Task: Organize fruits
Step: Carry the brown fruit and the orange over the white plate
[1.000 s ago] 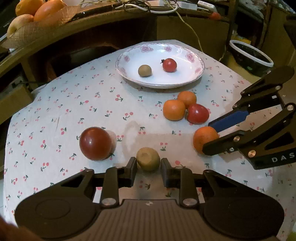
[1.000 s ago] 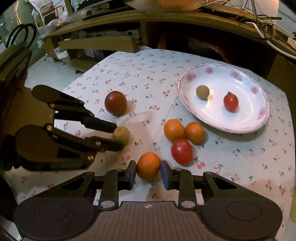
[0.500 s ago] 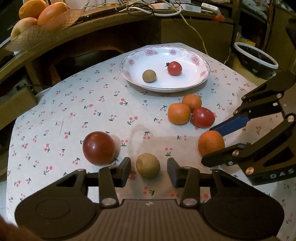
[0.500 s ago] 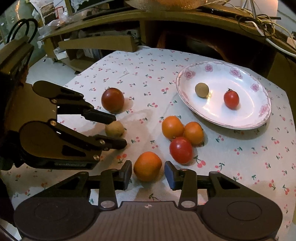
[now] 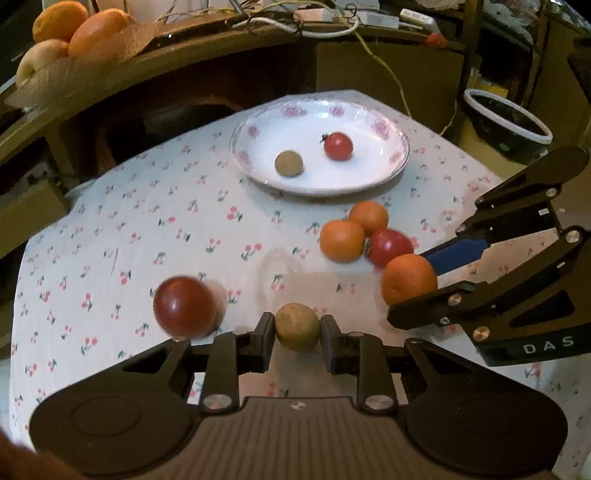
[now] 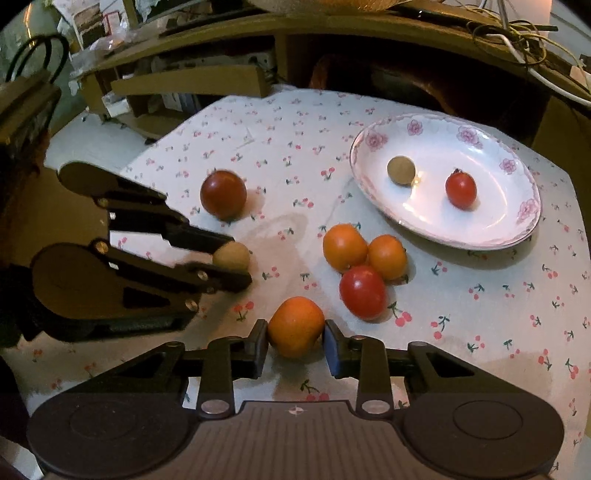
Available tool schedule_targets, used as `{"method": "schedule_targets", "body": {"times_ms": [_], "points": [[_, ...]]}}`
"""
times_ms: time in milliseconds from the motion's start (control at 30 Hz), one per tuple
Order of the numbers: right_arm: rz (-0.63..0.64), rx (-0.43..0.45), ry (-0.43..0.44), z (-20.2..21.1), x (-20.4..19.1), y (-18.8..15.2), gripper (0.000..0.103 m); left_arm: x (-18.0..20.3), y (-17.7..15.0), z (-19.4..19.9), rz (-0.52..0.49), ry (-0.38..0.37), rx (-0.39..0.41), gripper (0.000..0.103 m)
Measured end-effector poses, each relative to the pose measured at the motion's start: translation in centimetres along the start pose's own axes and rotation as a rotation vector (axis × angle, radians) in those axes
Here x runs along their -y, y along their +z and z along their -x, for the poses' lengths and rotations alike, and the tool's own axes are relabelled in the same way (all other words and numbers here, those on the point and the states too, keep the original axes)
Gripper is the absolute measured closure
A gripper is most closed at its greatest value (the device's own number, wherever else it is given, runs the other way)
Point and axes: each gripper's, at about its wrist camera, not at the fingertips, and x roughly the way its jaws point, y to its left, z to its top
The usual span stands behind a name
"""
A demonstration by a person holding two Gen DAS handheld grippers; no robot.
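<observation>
My left gripper [image 5: 297,334] is shut on a brown kiwi [image 5: 297,326], seen also in the right wrist view [image 6: 232,255]. My right gripper [image 6: 295,341] is shut on an orange [image 6: 295,326], which also shows in the left wrist view [image 5: 408,278]. A white flowered plate [image 5: 391,168] at the back holds a second kiwi [image 5: 289,163] and a small tomato [image 5: 338,146]. Two oranges [image 6: 345,246] [image 6: 388,256] and a red tomato [image 6: 363,291] lie together in front of the plate. A large dark tomato [image 5: 184,306] sits left of the held kiwi.
The table wears a cherry-print cloth [image 5: 147,229]. A wooden shelf behind carries a basket of fruit [image 5: 74,29] and cables. A black pot with a white rim [image 5: 508,123] stands off the table at the right.
Both grippers opened half a second ago and have closed again, the left on the kiwi, the right on the orange. Both fruits now sit between the pads.
</observation>
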Motion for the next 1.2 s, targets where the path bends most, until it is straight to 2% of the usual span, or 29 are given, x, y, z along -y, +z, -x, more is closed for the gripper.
{"method": "schedule_targets", "body": {"times_ms": [733, 1000, 1200], "points": [[-0.086, 0.131, -0.066, 2.3, 3.0, 2.4, 0.071, 1.0, 4.9, 0.1, 0.02, 0.019, 0.092, 0.071], [-0.128, 0.191, -0.125, 2.7, 5.0, 3.7, 0.07, 0.8, 7.8, -1.3, 0.046, 0.061, 0.117, 0.072], [-0.172, 0.21, -0.16, 2.3, 7.0, 4.5, 0.07, 1.1, 9.0, -2.9, 0.043, 0.056, 0.114, 0.072]]}}
